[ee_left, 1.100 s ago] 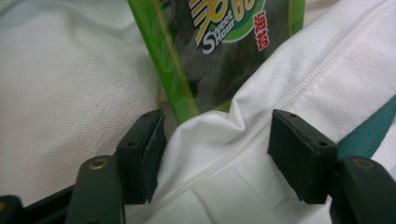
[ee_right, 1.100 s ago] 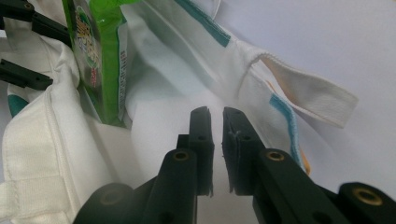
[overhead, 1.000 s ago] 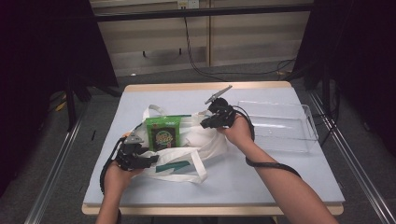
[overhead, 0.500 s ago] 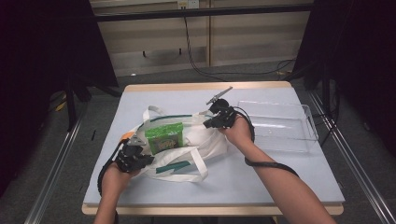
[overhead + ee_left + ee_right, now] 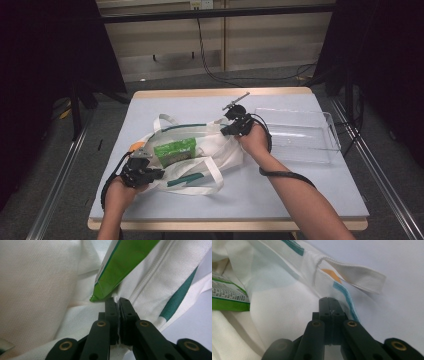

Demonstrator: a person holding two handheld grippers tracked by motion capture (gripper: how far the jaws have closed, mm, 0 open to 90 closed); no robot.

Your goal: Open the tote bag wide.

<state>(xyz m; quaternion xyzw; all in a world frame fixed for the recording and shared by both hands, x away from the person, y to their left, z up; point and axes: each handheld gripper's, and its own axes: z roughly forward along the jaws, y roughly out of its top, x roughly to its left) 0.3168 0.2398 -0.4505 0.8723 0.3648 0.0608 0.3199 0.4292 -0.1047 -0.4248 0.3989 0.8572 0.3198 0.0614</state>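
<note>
- The pale blue-grey table [image 5: 300, 185] carries my work: a white cloth tote bag with green trim [image 5: 220, 150] lying near its middle, mouth spread towards the far side.
- A clear plastic tray [image 5: 300, 135] sits empty at the table's right – nothing of the job seems to involve it yet.
- The green printed snack packet [image 5: 175, 151] lies in the bag's opening, part in and part showing; I judge the loading begun but not finished.
- My right gripper [image 5: 231, 129] is clamped on the bag's far rim, cloth pinched flat between its jaws.
- My left gripper [image 5: 142, 167] is closed on the near hem – its jaws have just been closing – right beside the packet's corner.
- Left to do, I reckon: hold the mouth wide and settle the packet fully inside.
</note>
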